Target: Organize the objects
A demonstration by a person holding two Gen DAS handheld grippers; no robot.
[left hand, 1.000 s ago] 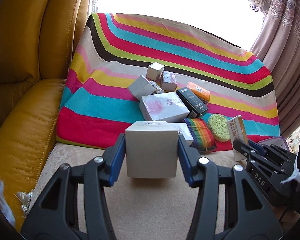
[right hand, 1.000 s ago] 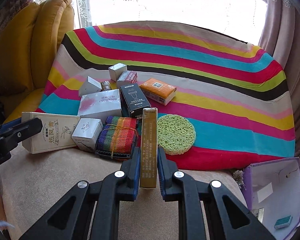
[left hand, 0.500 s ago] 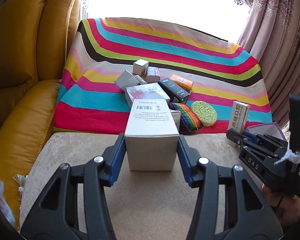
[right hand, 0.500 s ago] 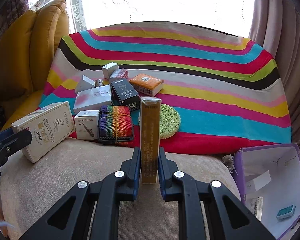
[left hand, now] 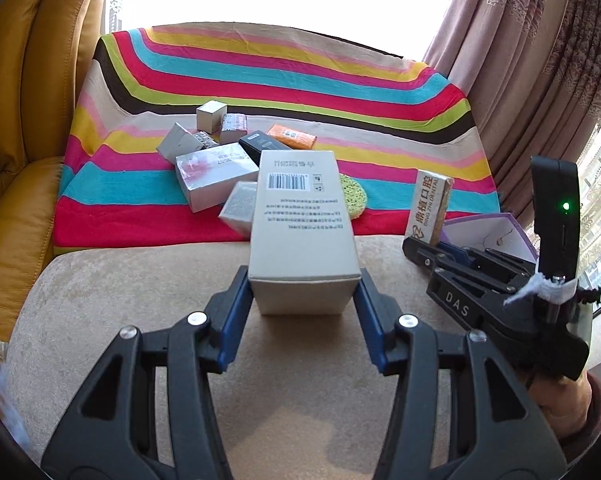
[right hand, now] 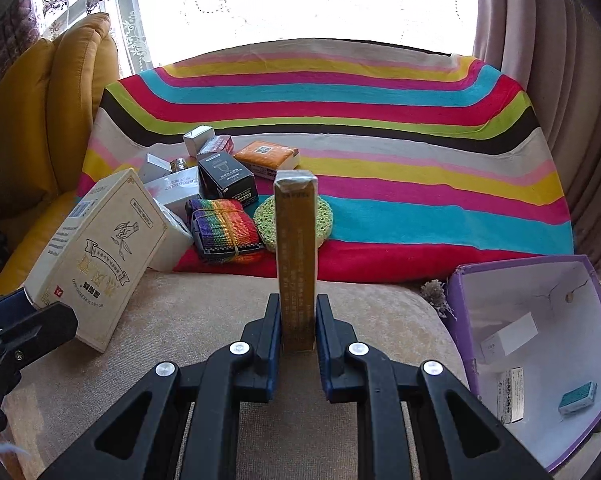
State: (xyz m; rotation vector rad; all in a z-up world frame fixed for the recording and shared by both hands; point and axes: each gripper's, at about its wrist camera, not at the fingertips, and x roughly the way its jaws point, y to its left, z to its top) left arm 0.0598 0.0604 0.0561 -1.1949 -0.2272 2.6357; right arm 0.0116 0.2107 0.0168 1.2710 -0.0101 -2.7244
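Left claw (left hand: 303,304) pinches white box (left hand: 303,232) by its side walls, low; light card, dentable. Right claw (right hand: 297,332) clamps gold carton (right hand: 295,256) upright at base; stiff, top-heavy, may pivot.

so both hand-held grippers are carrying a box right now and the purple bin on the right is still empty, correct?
Not quite. The purple bin is not empty: the right wrist view shows a white box and a small teal item inside. The rest holds: the left hand-held gripper grips a cream box, the right hand-held gripper a gold box.
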